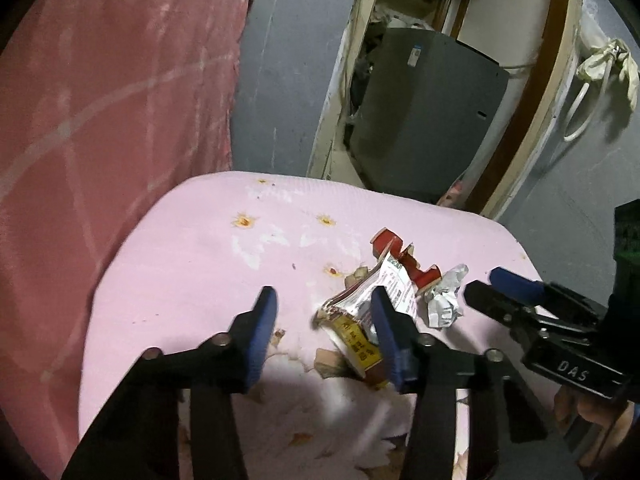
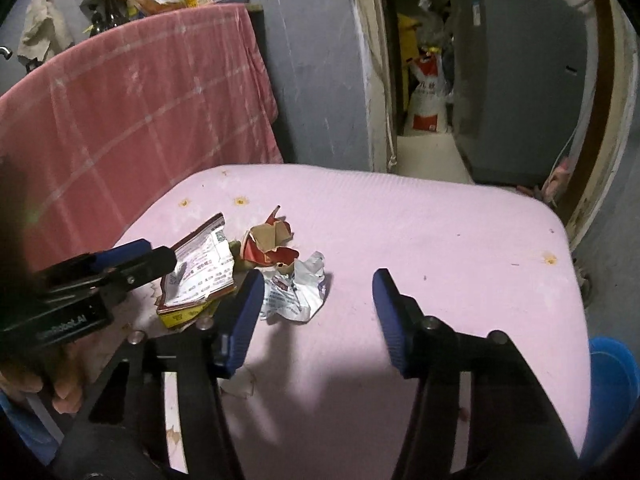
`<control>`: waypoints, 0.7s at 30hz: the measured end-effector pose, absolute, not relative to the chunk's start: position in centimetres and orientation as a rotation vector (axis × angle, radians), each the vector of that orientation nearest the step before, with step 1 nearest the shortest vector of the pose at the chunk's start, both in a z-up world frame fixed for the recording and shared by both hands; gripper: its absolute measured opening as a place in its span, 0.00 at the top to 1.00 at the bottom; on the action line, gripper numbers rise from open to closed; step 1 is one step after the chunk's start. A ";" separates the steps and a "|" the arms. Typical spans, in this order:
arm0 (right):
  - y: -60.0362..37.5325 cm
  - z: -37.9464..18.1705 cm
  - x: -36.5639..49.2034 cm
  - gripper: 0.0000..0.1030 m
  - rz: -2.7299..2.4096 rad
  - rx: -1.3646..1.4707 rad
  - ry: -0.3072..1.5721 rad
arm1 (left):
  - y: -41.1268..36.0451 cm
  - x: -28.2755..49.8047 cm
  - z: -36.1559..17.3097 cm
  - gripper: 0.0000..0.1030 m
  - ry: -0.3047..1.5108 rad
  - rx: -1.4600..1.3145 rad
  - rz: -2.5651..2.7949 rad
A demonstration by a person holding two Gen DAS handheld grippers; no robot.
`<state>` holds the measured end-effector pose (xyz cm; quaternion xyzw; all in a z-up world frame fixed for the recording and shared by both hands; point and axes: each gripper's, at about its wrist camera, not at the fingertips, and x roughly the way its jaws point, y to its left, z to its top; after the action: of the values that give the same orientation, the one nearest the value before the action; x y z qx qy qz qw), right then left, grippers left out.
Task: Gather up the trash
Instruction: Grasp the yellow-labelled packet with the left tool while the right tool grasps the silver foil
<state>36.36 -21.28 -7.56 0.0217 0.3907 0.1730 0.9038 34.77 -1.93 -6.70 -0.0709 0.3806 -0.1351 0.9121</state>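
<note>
A small heap of trash lies on a stained pink padded surface (image 1: pixel 192 264) (image 2: pixel 460 236). It holds a flat printed wrapper (image 1: pixel 356 312) (image 2: pixel 200 272), torn red cardboard (image 1: pixel 394 246) (image 2: pixel 268 248) and a crumpled white foil wrapper (image 1: pixel 444 300) (image 2: pixel 298 292). My left gripper (image 1: pixel 324 306) (image 2: pixel 170 258) is open. Its right finger overlaps the flat wrapper, whose edge lies inside the gap, unpinched. My right gripper (image 2: pixel 320 292) (image 1: pixel 484 286) is open just over the surface. The crumpled foil sits between its fingers, close to the left one.
A pink-red checked cloth (image 1: pixel 100 100) (image 2: pixel 140 100) hangs at the left. Behind the surface an open doorway holds a grey box (image 1: pixel 432 108) (image 2: pixel 520 80) and a white-and-red sack (image 2: pixel 428 100). A blue bin (image 2: pixel 612 380) stands at the lower right.
</note>
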 end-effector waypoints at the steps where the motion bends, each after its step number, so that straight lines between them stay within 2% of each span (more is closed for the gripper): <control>1: -21.2 -7.6 36.7 0.56 0.364 0.044 0.820 | -2.0 34.9 -6.8 0.66 0.789 -0.147 -0.279; 5: -20.9 -7.9 37.6 0.60 0.380 0.046 0.852 | -2.2 35.3 -7.0 0.73 0.811 -0.158 -0.301; 7: -20.7 -8.2 38.1 0.64 0.389 0.046 0.874 | -2.3 35.5 -7.0 0.81 0.819 -0.162 -0.310; 13: -20.6 -8.8 38.5 0.95 0.421 0.062 0.906 | -2.0 35.7 -6.9 0.82 0.830 -0.181 -0.323; 21: -21.3 -8.2 37.4 0.96 0.426 0.083 0.863 | -1.7 34.9 -6.5 0.83 0.826 -0.217 -0.328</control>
<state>37.38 -21.27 -8.21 0.0400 0.4147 0.2050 0.8857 34.87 -1.71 -6.51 -0.1049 0.3987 -0.1583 0.8972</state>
